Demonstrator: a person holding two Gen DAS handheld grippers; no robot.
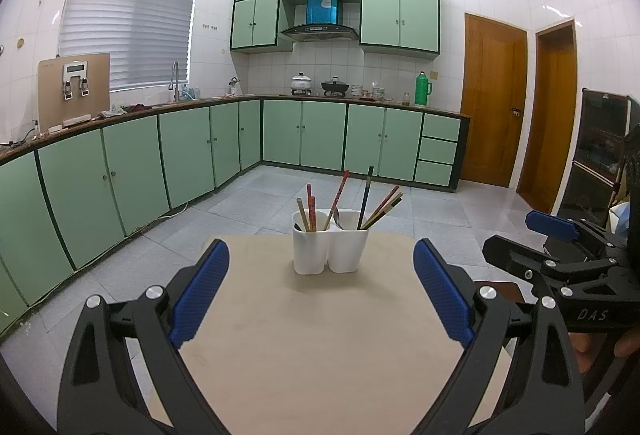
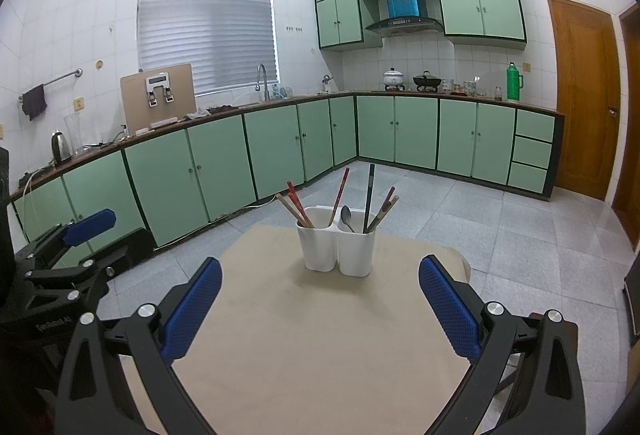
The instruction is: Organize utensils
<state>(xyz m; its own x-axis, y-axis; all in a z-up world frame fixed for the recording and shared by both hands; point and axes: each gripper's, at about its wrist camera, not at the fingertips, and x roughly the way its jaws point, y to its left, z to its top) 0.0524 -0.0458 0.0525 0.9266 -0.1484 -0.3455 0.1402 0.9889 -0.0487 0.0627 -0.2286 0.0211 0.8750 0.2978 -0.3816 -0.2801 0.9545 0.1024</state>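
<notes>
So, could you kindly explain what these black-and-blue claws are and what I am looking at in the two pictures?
They are hand-held grippers, one in each of a person's hands, each carrying a forward-looking fisheye camera. One picture looks out from the left gripper, the other from the right gripper; each also catches its partner at the edge. Both are open and hold nothing. On the beige table stands a white two-compartment holder with chopsticks and a spoon. Behind is a kitchen with green cabinets.
</notes>
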